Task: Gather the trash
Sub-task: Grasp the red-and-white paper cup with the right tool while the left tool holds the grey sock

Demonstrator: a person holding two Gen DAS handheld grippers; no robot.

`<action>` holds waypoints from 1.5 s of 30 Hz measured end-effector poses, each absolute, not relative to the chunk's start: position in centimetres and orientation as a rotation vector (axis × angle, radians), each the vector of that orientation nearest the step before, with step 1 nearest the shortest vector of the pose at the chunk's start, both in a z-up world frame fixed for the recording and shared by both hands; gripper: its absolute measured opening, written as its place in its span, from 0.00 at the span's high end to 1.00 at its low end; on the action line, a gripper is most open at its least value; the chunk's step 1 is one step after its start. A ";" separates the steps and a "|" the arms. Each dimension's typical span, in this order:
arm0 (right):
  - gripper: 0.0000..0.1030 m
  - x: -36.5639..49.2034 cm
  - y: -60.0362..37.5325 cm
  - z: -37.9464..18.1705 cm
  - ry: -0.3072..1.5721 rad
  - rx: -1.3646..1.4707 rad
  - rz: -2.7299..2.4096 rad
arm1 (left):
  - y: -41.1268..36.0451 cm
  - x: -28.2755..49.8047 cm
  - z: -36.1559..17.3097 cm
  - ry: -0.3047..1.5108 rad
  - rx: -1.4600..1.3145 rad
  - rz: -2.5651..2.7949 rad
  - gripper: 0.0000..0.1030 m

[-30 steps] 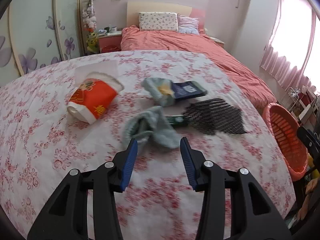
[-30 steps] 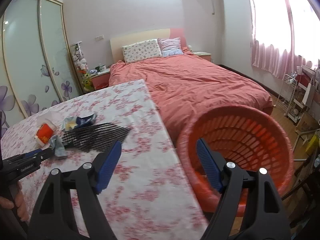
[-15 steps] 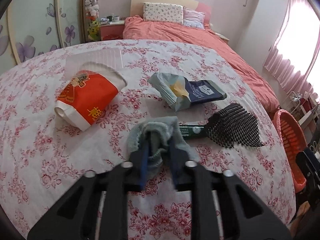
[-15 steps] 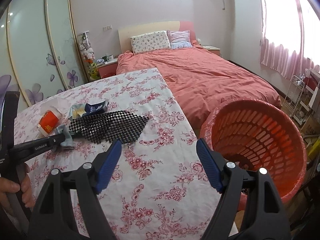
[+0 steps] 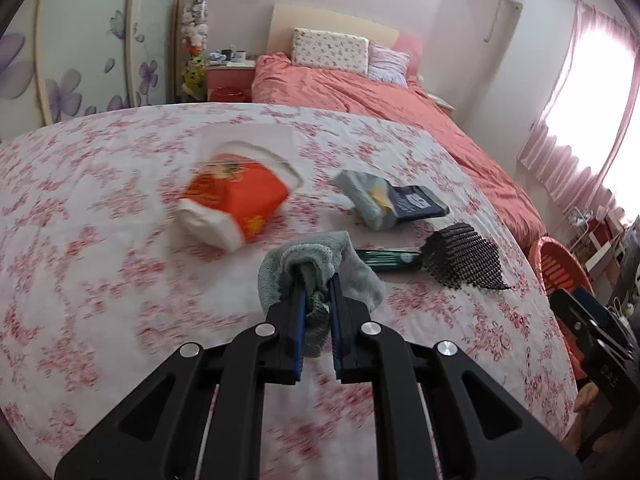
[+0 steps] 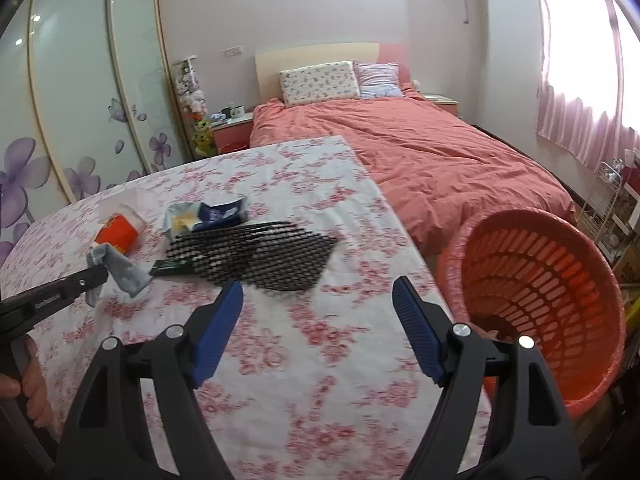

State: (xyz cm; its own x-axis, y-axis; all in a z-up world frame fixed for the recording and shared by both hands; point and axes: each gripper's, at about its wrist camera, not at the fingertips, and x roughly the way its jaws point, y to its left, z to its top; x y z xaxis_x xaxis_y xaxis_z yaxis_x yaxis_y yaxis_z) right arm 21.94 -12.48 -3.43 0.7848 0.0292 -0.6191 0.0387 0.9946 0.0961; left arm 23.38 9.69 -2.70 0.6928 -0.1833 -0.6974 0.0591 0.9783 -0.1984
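A grey sock (image 5: 320, 256) is pinched between the blue pads of my left gripper (image 5: 316, 284), whose jaws are still closing on it; in the right wrist view the grey sock (image 6: 124, 268) droops from the left gripper (image 6: 96, 274) over the cloth. Behind it lie a red paper cup (image 5: 236, 196) on its side, a teal and blue wrapper (image 5: 392, 204), a green pack (image 5: 384, 260) and black mesh (image 5: 464, 258). My right gripper (image 6: 318, 286) stands open and holds nothing, just in front of the black mesh (image 6: 256, 252).
An orange slatted basket (image 6: 540, 292) stands beyond the right edge of the floral-clothed table (image 6: 320, 380). A bed with a coral cover (image 6: 440, 152) lies beyond. A hand (image 6: 28, 380) holds the left gripper's grip.
My left gripper moved forward over the grey sock and closed its jaws on it. The right gripper swung left from the basket towards the table, still open.
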 end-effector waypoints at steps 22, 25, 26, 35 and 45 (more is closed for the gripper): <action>0.27 24.9 -0.1 -2.5 0.673 0.047 0.189 | 19.6 20.0 -1.7 0.729 -0.234 -0.014 0.90; 0.27 25.7 3.0 -2.4 0.672 0.050 0.217 | 21.8 19.5 -1.5 0.721 -0.248 0.006 0.90; 0.27 26.0 4.0 -2.4 0.674 0.056 0.224 | 22.8 19.3 -1.4 0.716 -0.253 0.014 0.90; 0.16 30.3 11.6 -3.7 0.717 0.127 0.141 | 27.8 19.4 -1.1 0.699 -0.299 0.043 0.90; 0.14 35.2 14.7 -6.0 0.816 0.117 -0.025 | 28.6 19.5 -1.2 0.703 -0.312 0.034 0.90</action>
